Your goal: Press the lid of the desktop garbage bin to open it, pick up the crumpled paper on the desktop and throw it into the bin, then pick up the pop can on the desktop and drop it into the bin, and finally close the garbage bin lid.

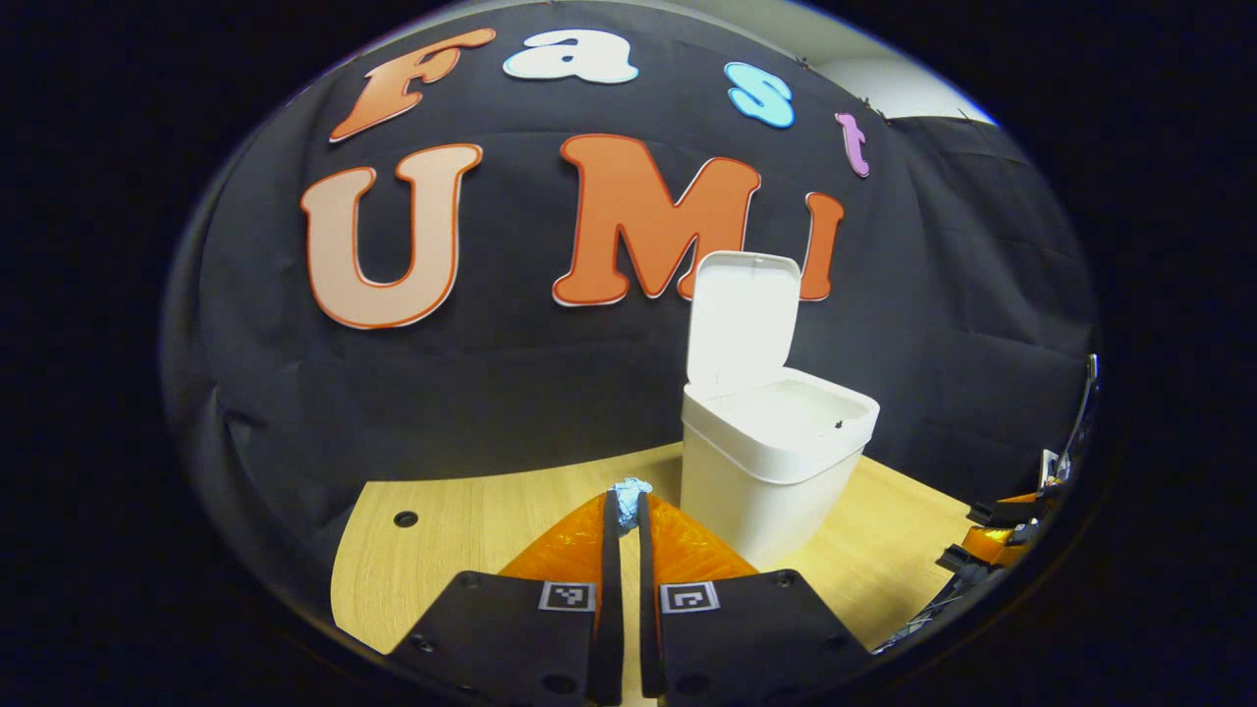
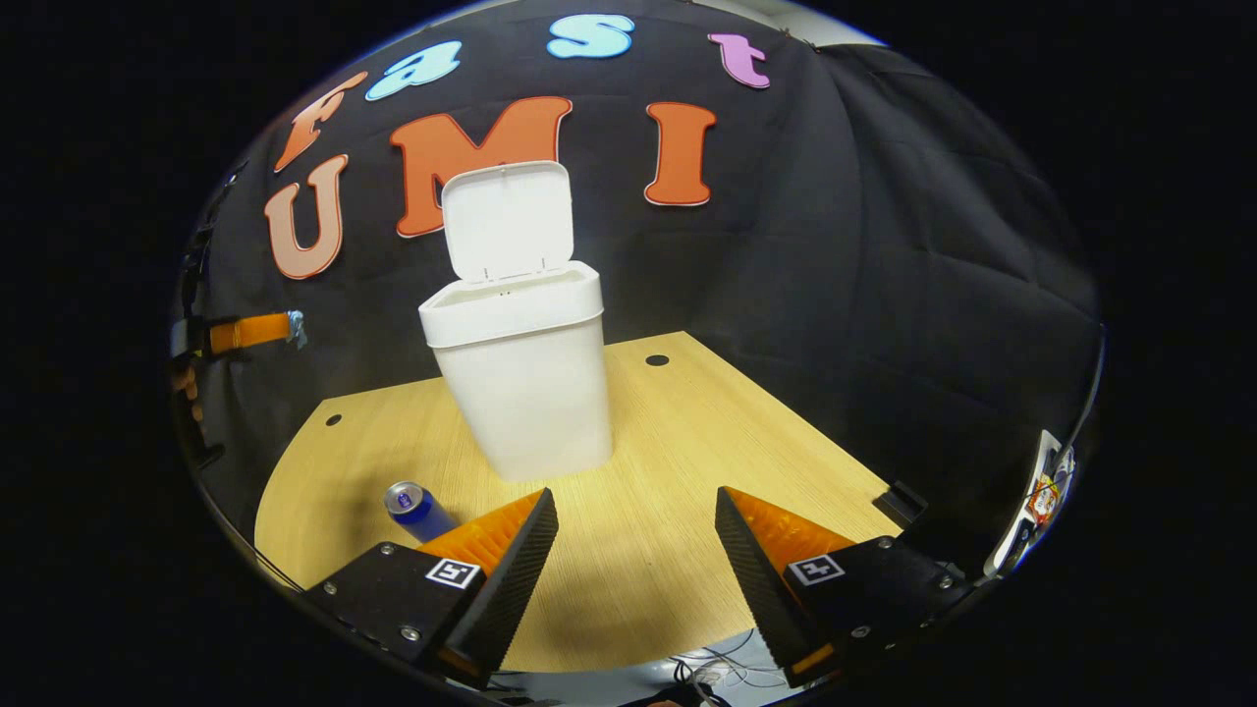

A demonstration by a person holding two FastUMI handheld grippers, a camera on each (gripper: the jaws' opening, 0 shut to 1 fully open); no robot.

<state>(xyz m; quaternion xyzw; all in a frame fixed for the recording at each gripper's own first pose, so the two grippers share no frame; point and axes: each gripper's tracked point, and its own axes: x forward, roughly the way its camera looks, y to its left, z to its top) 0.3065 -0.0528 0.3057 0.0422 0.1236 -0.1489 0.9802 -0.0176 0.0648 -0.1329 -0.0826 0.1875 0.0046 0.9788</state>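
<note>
The white desktop bin (image 1: 776, 462) stands on the wooden table with its lid (image 1: 738, 319) swung upright, so the top is open. My left gripper (image 1: 628, 501) is shut on the crumpled paper (image 1: 631, 488), a pale bluish wad pinched at its fingertips, to the left of the bin. In the right gripper view that gripper (image 2: 250, 332) hangs in the air about level with the bin's rim, the paper (image 2: 297, 327) at its tip. My right gripper (image 2: 636, 506) stands open in front of the bin (image 2: 525, 383). The blue pop can (image 2: 417, 509) stands just left of its left finger.
The light wooden table (image 2: 687, 442) has small round holes near its far corners. Black cloth walls close in behind and to the sides. Cables lie below the table's front edge (image 2: 717, 673). The right gripper (image 1: 1011, 530) shows at the right edge of the left gripper view.
</note>
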